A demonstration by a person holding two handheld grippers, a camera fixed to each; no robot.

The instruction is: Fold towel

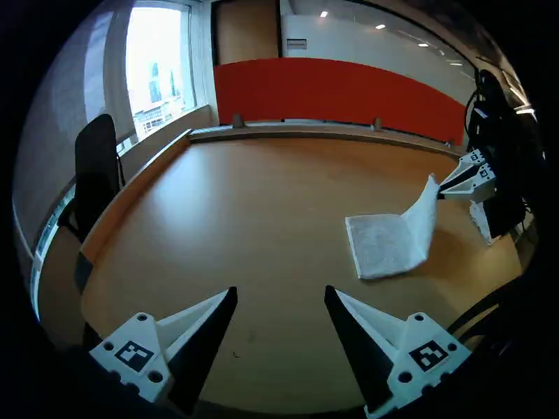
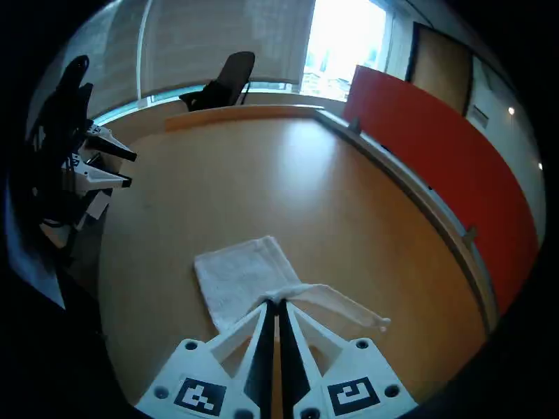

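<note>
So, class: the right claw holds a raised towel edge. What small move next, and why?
Probably carry the right claw across the towel and lower it onto the far side: it is shut on a lifted edge, the rest lies flat on the table.

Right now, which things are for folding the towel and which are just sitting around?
For the job: towel, right tongs pinching its lifted edge, open left tongs, table underneath.
Just around: black chair, red divider, window.
</note>
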